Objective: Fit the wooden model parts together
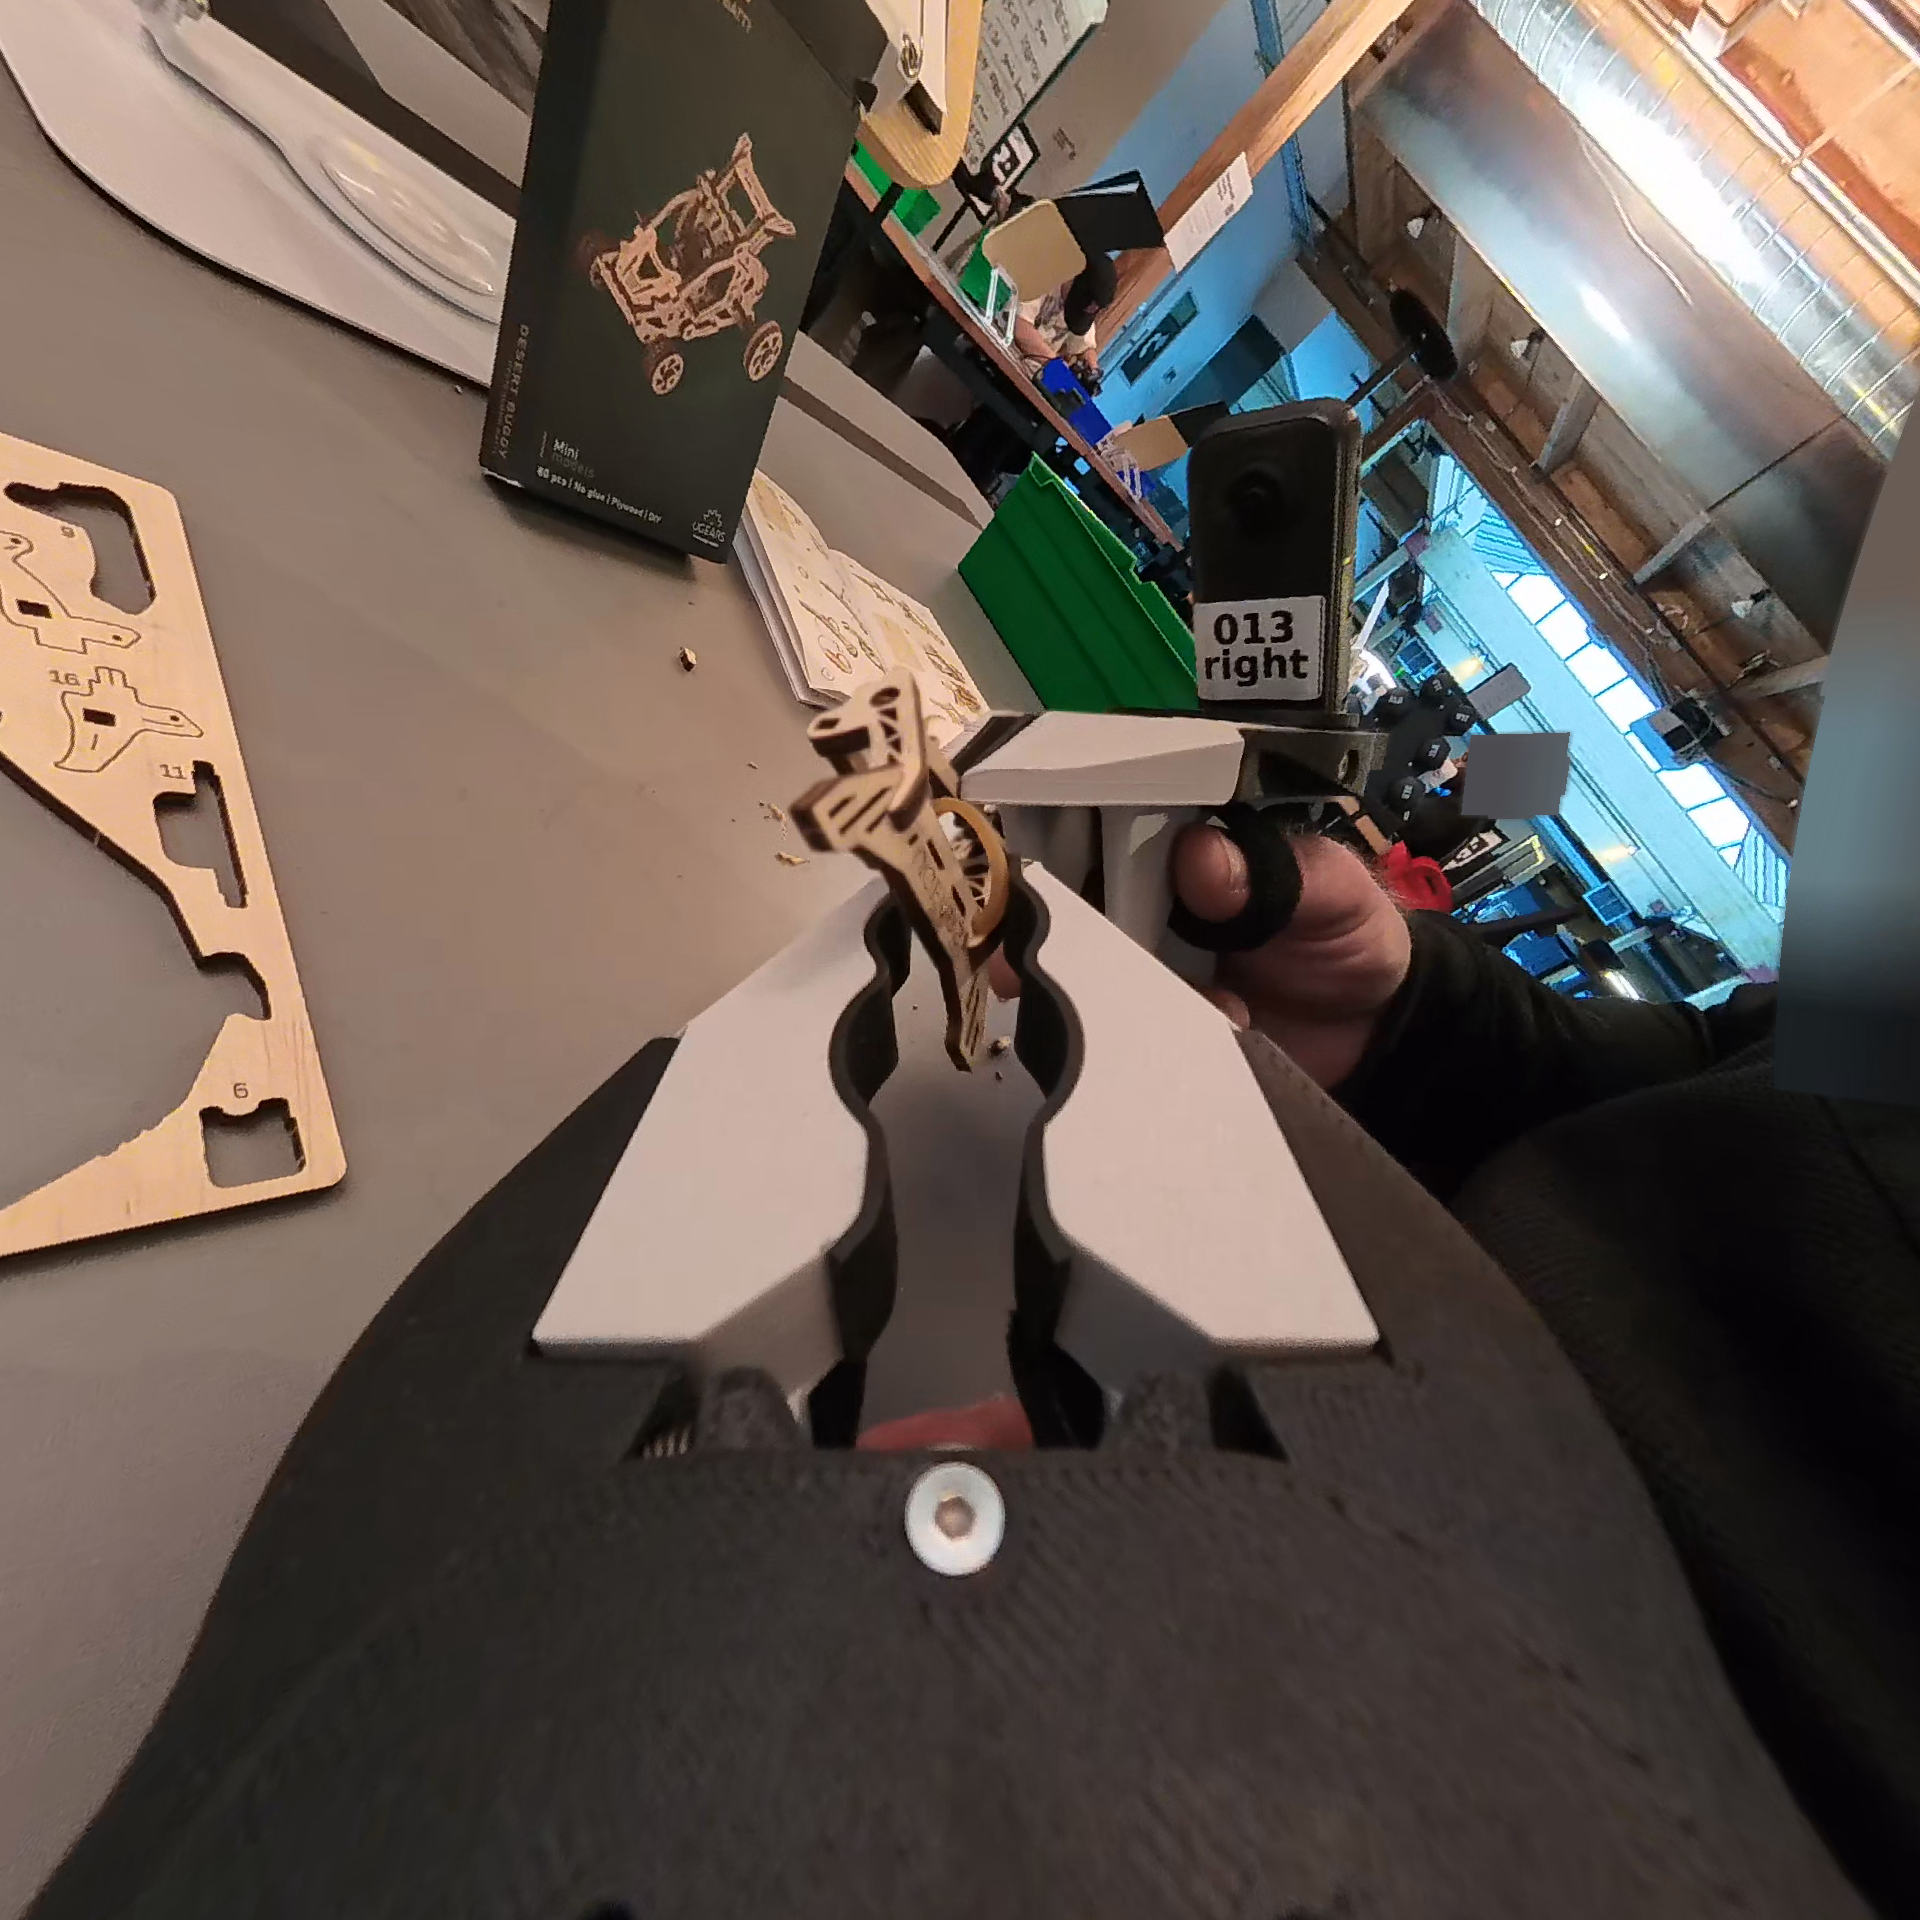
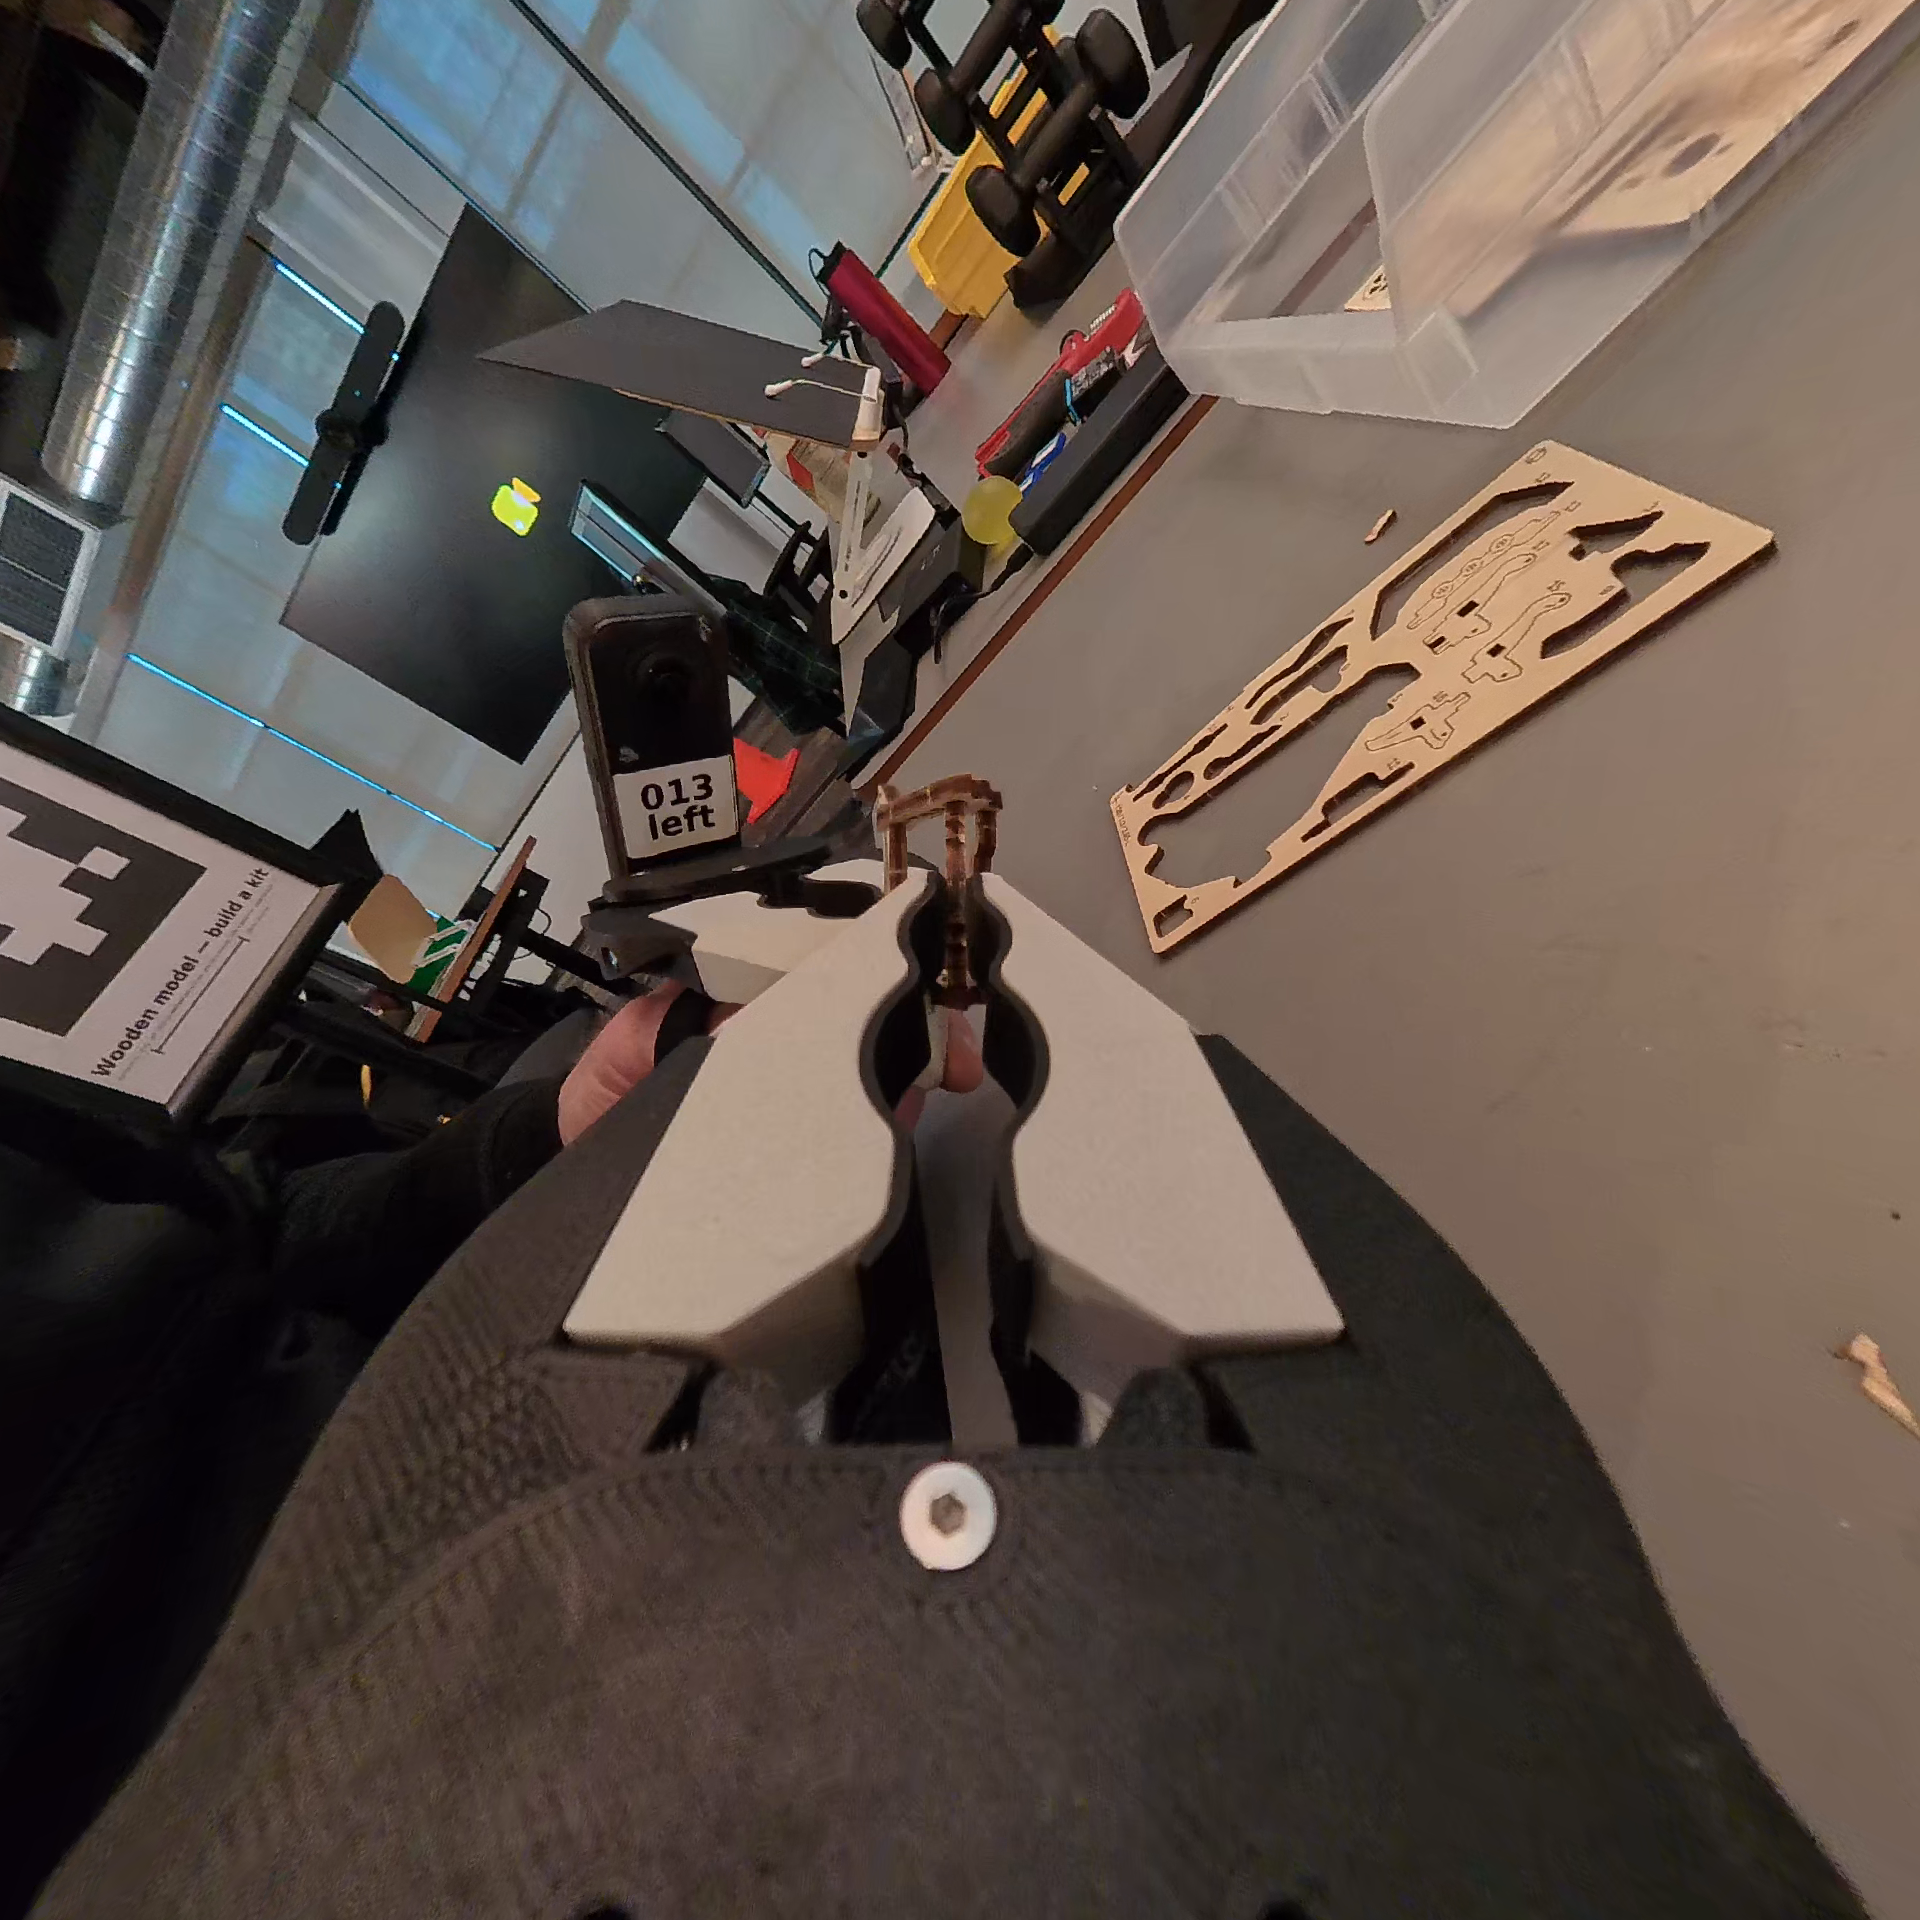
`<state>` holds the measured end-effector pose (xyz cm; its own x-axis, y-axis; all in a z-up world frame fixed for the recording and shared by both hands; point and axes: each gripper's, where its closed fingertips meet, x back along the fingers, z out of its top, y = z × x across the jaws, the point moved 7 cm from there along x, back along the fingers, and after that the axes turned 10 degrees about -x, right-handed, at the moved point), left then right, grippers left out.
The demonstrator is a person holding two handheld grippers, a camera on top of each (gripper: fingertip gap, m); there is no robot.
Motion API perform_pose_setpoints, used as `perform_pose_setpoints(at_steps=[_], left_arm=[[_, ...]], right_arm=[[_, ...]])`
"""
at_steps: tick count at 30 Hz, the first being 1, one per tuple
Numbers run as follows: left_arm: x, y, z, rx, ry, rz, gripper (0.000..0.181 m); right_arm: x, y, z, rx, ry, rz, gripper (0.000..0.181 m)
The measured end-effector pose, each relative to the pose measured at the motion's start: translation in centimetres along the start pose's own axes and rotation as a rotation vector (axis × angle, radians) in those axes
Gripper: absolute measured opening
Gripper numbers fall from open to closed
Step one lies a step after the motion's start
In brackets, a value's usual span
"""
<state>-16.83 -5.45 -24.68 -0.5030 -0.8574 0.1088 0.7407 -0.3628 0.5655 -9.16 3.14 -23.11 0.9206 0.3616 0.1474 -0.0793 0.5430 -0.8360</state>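
Plywood sub-assembly, left wrist view: my left gripper (image 1: 951,925) pinches the wooden model parts (image 1: 902,831) between its tips, held above the grey desk (image 1: 468,831); several pieces and a ring already look slotted together.
Right gripper, same view: the right gripper (image 1: 987,753) meets the assembly from the side, tips touching it.
Part sheet: the punched plywood sheet (image 1: 156,831) has many holes, a few pieces left in, so I judge the build partly done.
Kit box: the dark box (image 1: 665,260) stands upright; contents hidden.
Green bin: the bin (image 1: 1070,592) sits beyond the desk edge; contents hidden.
Right wrist view: my gripper (image 2: 956,914) is pressed onto the same assembly (image 2: 951,831).
Clear tray: the plastic tray (image 2: 1299,312) holds what looks like another wooden sheet, blurred.
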Motion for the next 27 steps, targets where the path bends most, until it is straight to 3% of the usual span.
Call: perform_pose_setpoints(at_steps=[27], left_arm=[[0.32, 0.06, -0.13, -0.005, 0.0, 0.011, 0.016]], right_arm=[[-0.69, 0.54, -0.59, -0.09, 0.031, 0.1, 0.0]])
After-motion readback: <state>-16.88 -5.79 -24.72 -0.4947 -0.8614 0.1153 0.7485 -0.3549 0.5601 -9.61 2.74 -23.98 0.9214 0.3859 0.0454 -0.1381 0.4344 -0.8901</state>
